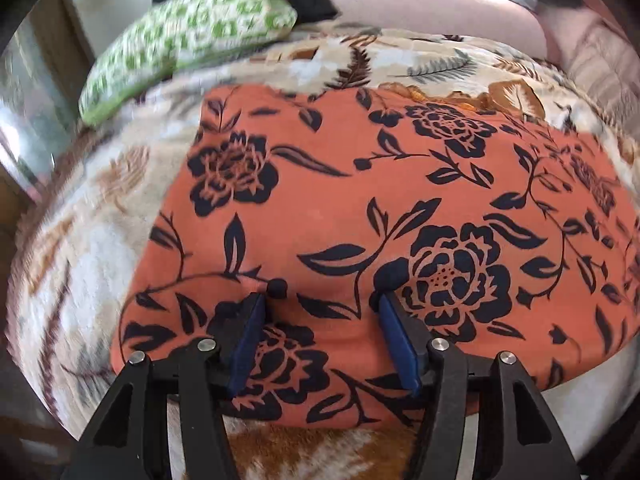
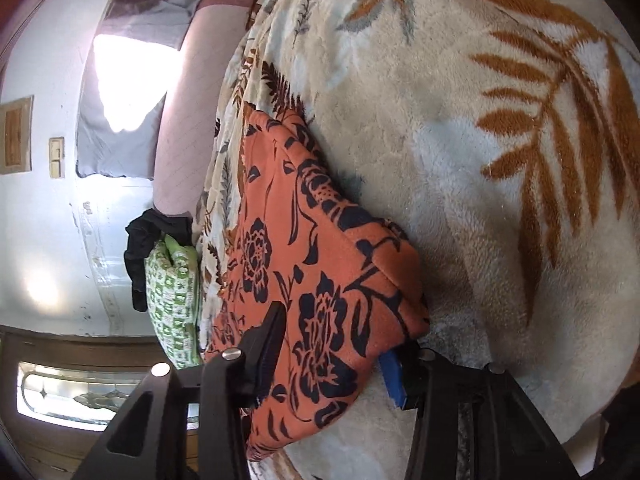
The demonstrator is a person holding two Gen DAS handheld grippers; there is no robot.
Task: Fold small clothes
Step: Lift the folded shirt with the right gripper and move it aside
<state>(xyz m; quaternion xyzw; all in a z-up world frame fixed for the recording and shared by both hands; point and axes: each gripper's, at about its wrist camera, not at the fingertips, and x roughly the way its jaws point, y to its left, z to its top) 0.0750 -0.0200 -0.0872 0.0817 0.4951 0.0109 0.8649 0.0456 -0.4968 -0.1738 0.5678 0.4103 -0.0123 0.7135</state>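
Garment: orange floral cloth (image 1: pixel 360 208) lies flat on the blanketed bed (image 2: pixel 460 160)
Left claw (image 1: pixel 320 308): apart, above the near hem
Right claw (image 2: pixel 332 344): astride a folded edge; whether clamped, cannot tell
Advice: pinch both layers squarely; lift evenly; keep edges aligned

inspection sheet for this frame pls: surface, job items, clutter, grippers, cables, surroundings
Surface: plush cream blanket with rust and grey leaf print covering a bed.
Job's things: orange cloth with black flower print, lying flat and partly folded on the blanket.
Clutter: green-and-white patterned pillow at the bed's far edge; black garment bunched against it.
Grippers: left gripper fingers open, tips on the cloth's near part; right gripper fingers astride the cloth's corner, one on top, one beneath; pad contact not clear.
Cables: nothing seen.
Surroundings: white wall, bright window, pink padded surface behind the blanket.
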